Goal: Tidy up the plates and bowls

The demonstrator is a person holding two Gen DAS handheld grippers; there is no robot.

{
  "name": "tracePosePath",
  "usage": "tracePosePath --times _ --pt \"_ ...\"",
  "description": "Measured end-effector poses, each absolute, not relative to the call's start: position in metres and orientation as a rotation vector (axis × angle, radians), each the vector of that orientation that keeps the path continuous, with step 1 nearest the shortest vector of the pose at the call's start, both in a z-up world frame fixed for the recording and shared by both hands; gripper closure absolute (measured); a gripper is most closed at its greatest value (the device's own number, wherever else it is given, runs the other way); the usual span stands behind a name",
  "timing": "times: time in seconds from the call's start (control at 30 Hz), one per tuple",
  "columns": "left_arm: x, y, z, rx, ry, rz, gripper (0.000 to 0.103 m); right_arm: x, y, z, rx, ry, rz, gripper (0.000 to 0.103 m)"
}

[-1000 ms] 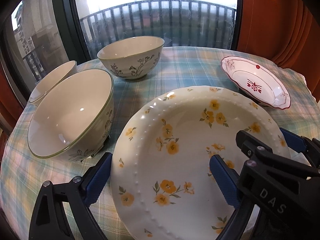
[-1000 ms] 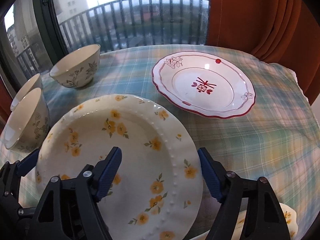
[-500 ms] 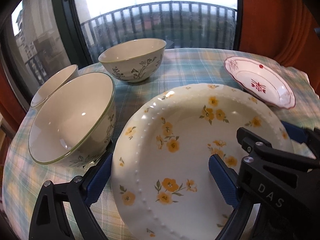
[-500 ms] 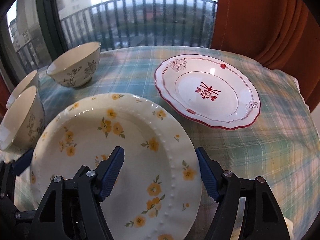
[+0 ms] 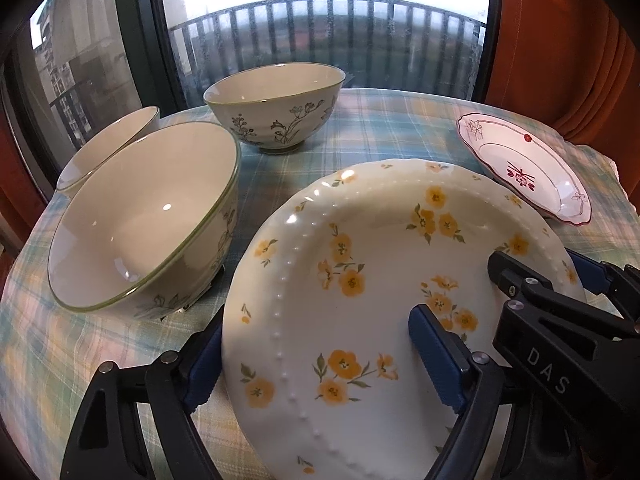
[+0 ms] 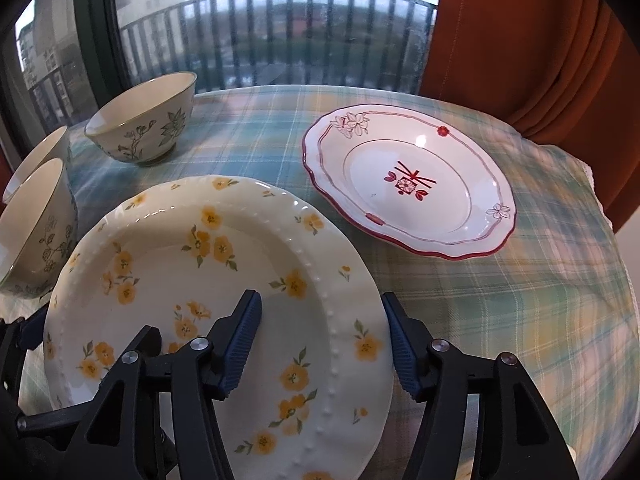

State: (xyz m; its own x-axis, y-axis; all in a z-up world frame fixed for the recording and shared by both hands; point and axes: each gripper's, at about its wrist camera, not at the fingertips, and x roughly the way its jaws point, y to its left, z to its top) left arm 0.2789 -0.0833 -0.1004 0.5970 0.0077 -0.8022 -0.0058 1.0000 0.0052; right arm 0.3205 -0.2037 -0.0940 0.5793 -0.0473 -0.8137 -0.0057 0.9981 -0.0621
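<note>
Both closing, the left gripper [image 5: 320, 354] and right gripper [image 6: 322, 340] straddle the yellow-flowered plate's [image 6: 248, 264] opposite rims.

Your light comes from the window [image 5: 320, 20] ahead of the jaws, overexposed to flat white at the top. It puts small glints on the yellow-flowered plate [image 5: 360, 280] rim between the jaws and on the red-trimmed plate [image 6: 412, 184] beyond them. The tablecloth [image 6: 500, 300] looks soft and slightly smeared towards the sides. You see strong fisheye bending at the edges, with dark vignetted corners.
</note>
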Motion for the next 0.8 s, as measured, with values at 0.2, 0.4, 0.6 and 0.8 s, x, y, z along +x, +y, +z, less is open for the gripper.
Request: tracePosePath --times 0.2,0.4,0.6,0.8 --pt "0.271 -0.076 -0.091 -0.016 0.913 0.011 0.017 0.314 -0.201 -0.082 -0.062 0.938 -0.014 0.038" --pt "0.26 -0.071 -0.081 -0.045 0.892 -0.012 0.018 0.303 -0.198 -0.064 -0.078 0.906 -0.031 0.038" --pt "0.249 -0.071 -0.073 -0.05 0.875 -0.04 0.018 0.286 -0.198 -0.052 -0.084 0.892 -0.056 0.038" --pt "0.24 -0.074 -0.068 -0.046 0.86 -0.062 0.018 0.267 -0.202 -0.044 -0.078 0.873 -0.077 0.038"
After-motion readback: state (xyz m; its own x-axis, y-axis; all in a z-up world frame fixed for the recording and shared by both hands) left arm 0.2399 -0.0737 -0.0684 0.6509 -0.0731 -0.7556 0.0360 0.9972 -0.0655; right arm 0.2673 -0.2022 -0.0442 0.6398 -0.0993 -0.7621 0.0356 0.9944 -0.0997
